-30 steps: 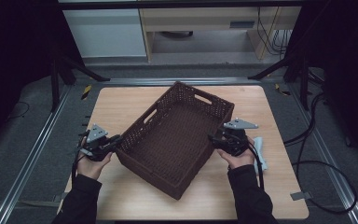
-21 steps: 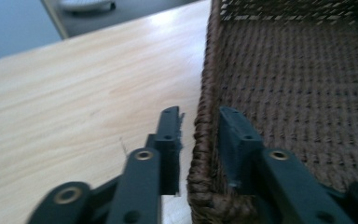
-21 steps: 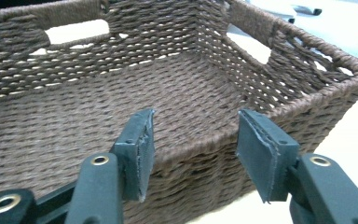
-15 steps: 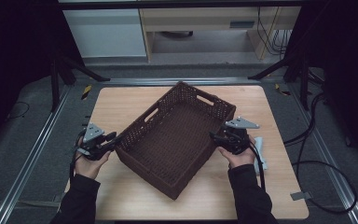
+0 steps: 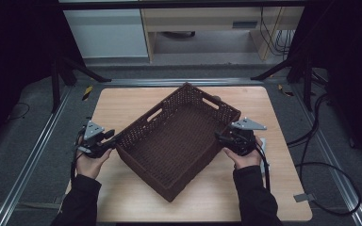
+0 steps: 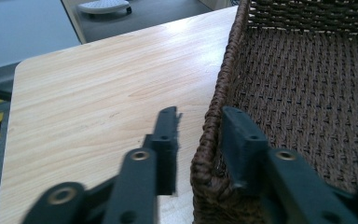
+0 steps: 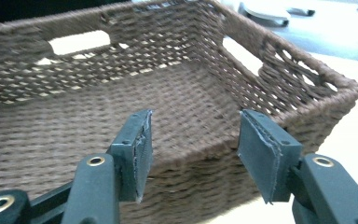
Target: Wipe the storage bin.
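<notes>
Sitting askew on the pale wooden desk (image 5: 122, 101), the dark brown woven basket (image 5: 179, 141) has one corner aimed at the person's edge and the opposite corner aimed at the far edge. It is empty, with handle slots cut into its walls.

The left hand-held gripper (image 5: 107, 140) is at the basket's left wall near a corner. In the left gripper view its jaws straddle the braided rim (image 6: 209, 135), one jaw outside over the desk and one inside over the woven floor; they have just been opening, and a gap shows between the outer jaw and the rim, so the pads no longer press on the wall.

The right hand-held gripper (image 5: 220, 139) is at the basket's right wall. In the right gripper view (image 7: 193, 144) its jaws are spread wide, having just been opening, with the near wall's rim below and between them; neither pad presses on the weave.

Both of the person's hands, in dark sleeves, rest low at the desk on either side of the basket.
</notes>
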Tool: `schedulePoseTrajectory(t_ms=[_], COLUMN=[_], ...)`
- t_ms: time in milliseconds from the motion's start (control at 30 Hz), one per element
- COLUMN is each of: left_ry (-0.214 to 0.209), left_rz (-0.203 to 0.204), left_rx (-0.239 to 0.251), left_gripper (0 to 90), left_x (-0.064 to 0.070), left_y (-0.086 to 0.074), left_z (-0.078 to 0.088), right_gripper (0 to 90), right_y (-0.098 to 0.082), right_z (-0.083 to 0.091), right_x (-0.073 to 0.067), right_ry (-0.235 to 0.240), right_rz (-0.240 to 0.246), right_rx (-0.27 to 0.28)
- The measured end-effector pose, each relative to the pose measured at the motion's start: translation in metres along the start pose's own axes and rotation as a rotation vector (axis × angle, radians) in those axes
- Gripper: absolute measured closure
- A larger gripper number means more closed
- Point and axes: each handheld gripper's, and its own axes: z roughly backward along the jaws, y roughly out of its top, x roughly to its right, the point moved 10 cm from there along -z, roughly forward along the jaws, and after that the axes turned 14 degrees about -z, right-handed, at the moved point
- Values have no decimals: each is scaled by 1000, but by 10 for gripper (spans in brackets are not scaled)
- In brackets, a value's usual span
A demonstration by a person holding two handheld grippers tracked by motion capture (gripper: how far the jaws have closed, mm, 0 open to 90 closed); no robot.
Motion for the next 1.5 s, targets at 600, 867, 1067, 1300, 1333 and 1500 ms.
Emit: schedulePoseTrajectory(t_ms=[600, 867, 1067, 1300, 1333, 1500], left_ry=[-21, -12, -23, -74, -65, -65], left_rz=[50, 43, 56, 52, 47, 60], left_rx=[5, 17, 25, 13, 11, 21], left_gripper=[510, 538, 532, 490, 475, 482], left_x=[21, 10, 8, 26, 27, 21], left_y=[-1, 0, 1, 4, 4, 3], left_z=[23, 13, 12, 16, 14, 10], right_gripper=[477, 451, 448, 472, 482, 484], right_y=[-10, 2, -3, -6, -7, -5], right_z=[10, 16, 12, 14, 15, 17], right_x=[-12, 1, 10, 7, 5, 3], right_ry=[24, -2, -23, -9, -5, 2], right_rz=[-7, 0, -6, -30, -28, -9], right_rx=[-41, 11, 8, -10, -11, -22])
